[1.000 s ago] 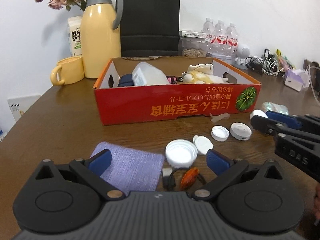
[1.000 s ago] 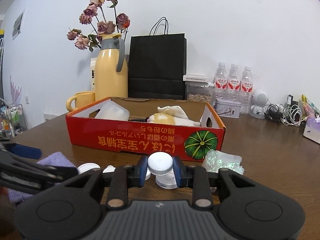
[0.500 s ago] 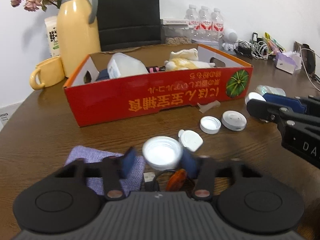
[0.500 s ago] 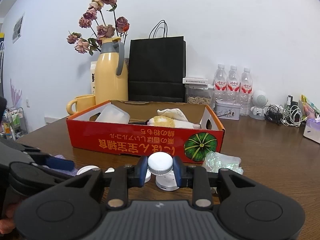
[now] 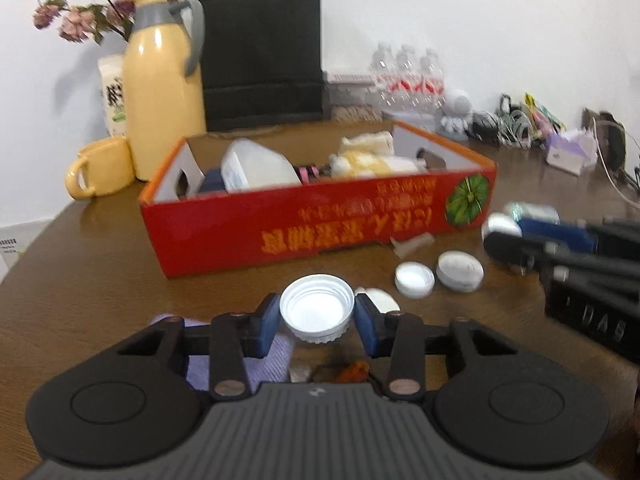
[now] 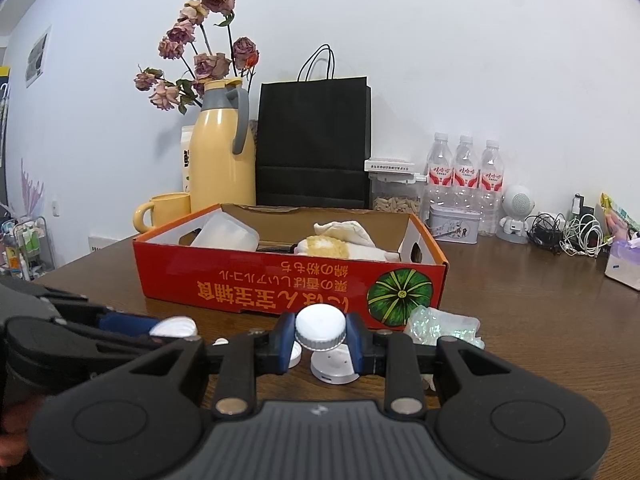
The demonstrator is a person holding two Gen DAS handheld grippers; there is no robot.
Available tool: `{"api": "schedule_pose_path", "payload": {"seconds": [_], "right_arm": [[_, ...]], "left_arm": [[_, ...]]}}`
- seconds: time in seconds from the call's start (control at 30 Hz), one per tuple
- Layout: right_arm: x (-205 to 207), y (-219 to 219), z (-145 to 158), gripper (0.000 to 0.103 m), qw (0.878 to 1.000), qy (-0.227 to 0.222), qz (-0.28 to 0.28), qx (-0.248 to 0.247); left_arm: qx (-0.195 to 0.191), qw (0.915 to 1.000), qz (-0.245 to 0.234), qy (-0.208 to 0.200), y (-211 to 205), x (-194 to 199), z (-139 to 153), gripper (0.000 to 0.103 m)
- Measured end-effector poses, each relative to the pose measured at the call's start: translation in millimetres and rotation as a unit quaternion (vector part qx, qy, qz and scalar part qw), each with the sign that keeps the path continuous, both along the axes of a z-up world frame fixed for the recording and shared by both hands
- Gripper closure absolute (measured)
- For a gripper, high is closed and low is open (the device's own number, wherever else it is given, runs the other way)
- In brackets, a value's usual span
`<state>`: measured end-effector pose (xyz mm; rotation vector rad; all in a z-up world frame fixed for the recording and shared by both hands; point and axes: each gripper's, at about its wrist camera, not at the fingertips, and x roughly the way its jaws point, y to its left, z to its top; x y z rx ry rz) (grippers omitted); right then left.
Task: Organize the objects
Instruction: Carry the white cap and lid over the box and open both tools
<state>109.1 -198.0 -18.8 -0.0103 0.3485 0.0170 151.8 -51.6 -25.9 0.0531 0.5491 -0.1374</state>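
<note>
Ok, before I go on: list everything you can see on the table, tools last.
box: 1, red, mid-table, part filled
big cap: 1, white, between pads of left tool
small cap: 1, white, in right tool
lids: 3, white, on table before box
cloth: 1, purple, under left tool
wrapper: 1, shiny, by box's right corner
jug: 1, yellow, behind box
mug: 1, yellow, beside jug
bag: 1, black, at wall
bottles: 3, clear, right of bag
table: 1, brown
left tool: 1, black, closing on big cap
right tool: 1, black, shut on small cap
</note>
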Motion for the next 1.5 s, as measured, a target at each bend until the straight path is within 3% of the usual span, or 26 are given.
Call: {"api": "schedule_pose_path", "payload": {"seconds": [0.1, 0.37, 0.6, 1.03, 1.4, 1.43, 1.5], "right_arm": [[4.0, 3.5, 1.1, 0.077, 1.0, 0.006, 0.009, -0.007], [24.8, 12.9, 32.2, 0.077, 0.999, -0.029, 0.026, -0.019], [73.4, 20.0, 53.7, 0.077, 0.999, -0.041, 0.028, -0.01], [179.0, 34.2, 49.6, 0.077, 1.0, -0.015, 0.022, 0.002], [200.5, 20.4, 30.6, 0.076, 1.0, 0.014, 0.0, -0.004], [200.4, 20.3, 30.0, 0.076, 1.0, 0.017, -0.002, -0.006], [198.9, 19.6, 30.3, 0.073, 1.0, 0.018, -0.006, -0.007]], "left_arm": [[-0.009, 0.9997, -0.002, -0.022, 2.7, -2.0, 17.2, 0.062], [-0.02, 0.9969, 0.01, -0.076, 3.9, 17.3, 61.9, 0.062], [-0.044, 0.9947, 0.029, -0.089, 9.9, 53.5, 84.1, 0.062], [-0.063, 0.9933, 0.063, -0.073, 31.1, 139.0, 81.8, 0.062], [-0.071, 0.9942, 0.07, -0.042, 50.1, 171.1, 62.8, 0.061], [-0.068, 0.9944, 0.069, -0.041, 48.8, 171.1, 61.9, 0.06], [-0.059, 0.9949, 0.07, -0.043, 45.2, 169.8, 60.8, 0.042]]}}
